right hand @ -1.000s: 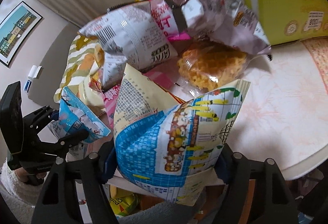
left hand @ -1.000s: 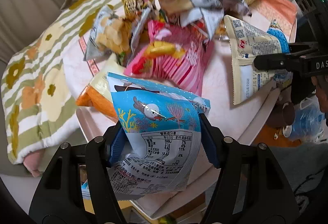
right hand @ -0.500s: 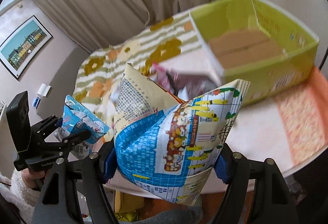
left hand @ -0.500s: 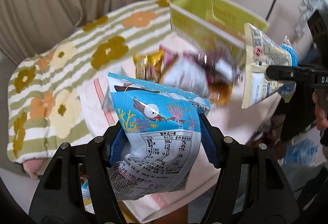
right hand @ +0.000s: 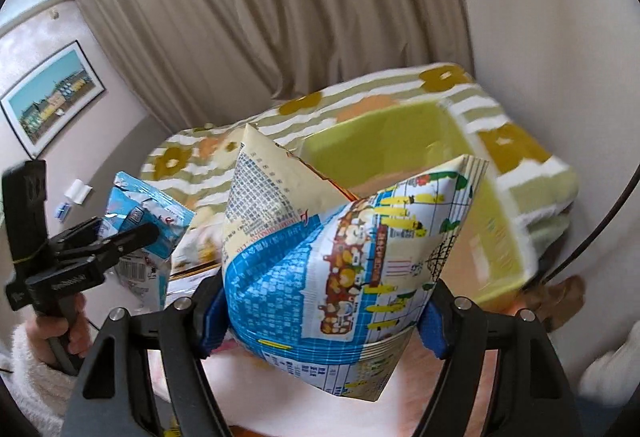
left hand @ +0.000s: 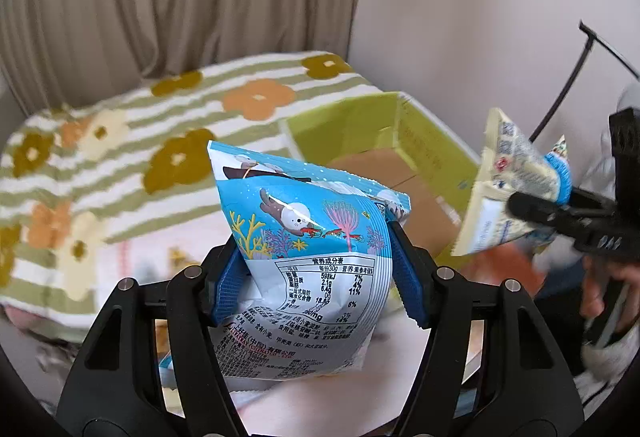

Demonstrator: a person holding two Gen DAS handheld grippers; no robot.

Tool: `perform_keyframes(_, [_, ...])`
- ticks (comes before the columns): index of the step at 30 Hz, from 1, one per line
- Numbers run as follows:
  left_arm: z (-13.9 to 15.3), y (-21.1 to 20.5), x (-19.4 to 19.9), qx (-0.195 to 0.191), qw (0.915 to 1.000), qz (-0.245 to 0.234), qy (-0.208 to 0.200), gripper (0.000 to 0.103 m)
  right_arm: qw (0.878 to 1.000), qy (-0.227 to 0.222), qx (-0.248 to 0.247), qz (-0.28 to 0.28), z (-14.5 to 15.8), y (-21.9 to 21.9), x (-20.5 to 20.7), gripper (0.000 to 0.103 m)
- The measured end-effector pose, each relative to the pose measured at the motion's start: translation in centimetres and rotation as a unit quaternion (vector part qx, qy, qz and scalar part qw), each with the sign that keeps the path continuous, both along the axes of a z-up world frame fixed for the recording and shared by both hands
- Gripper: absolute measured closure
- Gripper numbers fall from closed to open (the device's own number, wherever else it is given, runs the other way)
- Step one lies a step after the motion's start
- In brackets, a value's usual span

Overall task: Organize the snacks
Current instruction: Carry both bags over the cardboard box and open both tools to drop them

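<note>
Two snack bags held above an open box, ready for deposit.

Open lime-green cardboard box [right hand: 404,153], brown floor: upper centre-right of the right wrist view, directly ahead of and below the right gripper [right hand: 320,313]; centre-right of the left wrist view, right of the left gripper [left hand: 316,273]. Floral striped green-and-white blanket [left hand: 120,157]: left and behind the box. Cream-and-blue crinkled snack bag with cartoon print [right hand: 340,245]: clamped between the right gripper's blue pads, long axis upright. Light-blue foil snack bag with seal and coral print [left hand: 312,237]: clamped likewise in the left gripper, upright. Judgement: the right hand is nearer the box and likely places first; the left must travel rightward.
</note>
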State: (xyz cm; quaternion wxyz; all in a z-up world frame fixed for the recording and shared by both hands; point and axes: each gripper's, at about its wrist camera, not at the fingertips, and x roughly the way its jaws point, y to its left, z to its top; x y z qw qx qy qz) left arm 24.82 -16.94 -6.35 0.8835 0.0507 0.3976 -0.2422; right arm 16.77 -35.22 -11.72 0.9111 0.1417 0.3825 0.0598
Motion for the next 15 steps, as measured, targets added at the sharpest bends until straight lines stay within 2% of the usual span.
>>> perform_keyframes(2, [-0.5,-2.8,1.2,-0.012,0.9998,0.005,0.015,0.041,1.000,0.007,-0.010,-0.010,-0.1,-1.7,1.0,0.031])
perform_keyframes(8, [-3.7,-8.5,4.2,-0.011,0.9984,0.014,0.054,0.041,1.000,0.016,-0.019,-0.014,-0.5,-4.6,3.7,0.031])
perform_keyframes(15, [-7.3,-11.9,7.9,0.000,0.9945,0.017,0.103,0.041,0.999,0.024,-0.023,-0.027,-0.7,-6.3,4.3,0.031])
